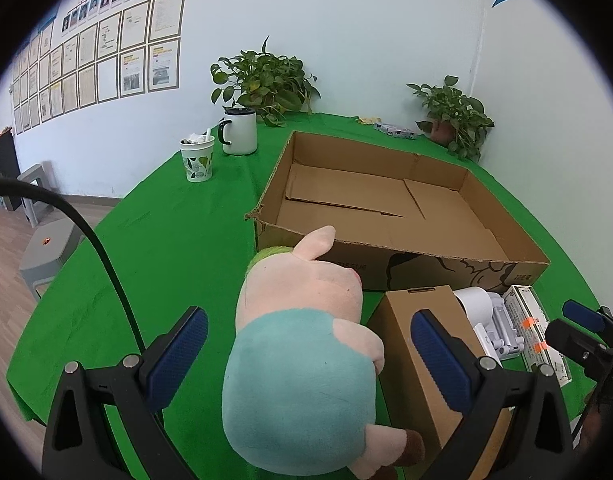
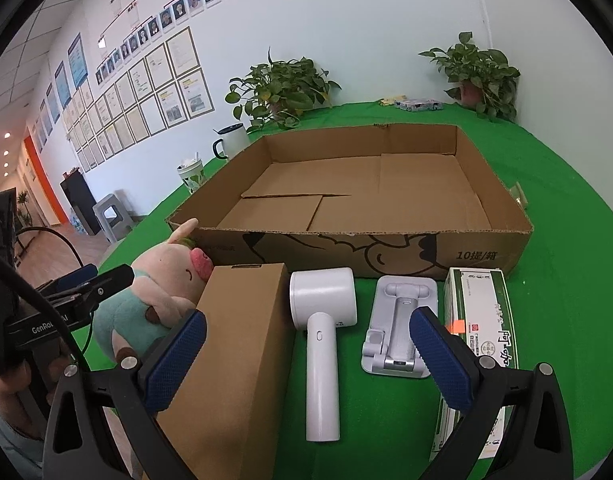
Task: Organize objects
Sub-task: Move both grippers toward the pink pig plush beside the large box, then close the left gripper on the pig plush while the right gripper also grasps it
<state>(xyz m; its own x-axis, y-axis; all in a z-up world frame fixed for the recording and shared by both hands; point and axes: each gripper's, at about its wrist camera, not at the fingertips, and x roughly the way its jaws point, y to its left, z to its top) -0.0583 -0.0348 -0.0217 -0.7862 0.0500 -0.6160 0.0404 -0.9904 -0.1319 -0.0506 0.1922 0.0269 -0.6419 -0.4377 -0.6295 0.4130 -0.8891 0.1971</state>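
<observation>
though both wide apart, left claw (image 1: 308, 352) astride fuzzy plush pig (image 1: 302, 360) (untouched), right claw (image 2: 306, 354) above smooth white cylinder-headed device (image 2: 322, 332)

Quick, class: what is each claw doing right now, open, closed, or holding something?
Left claw: open, fingers either side of the plush pig, not clamped on it.
Right claw: open, holding nothing, above the white hair dryer.

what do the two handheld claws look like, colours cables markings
Both claws, left and right, have black angular frames with silver bolts, and fingers faced with dark blue textured pads. A black cable arcs beside the left one. White lettering starting "GenRo" marks the left claw's body in the right wrist view.
</observation>
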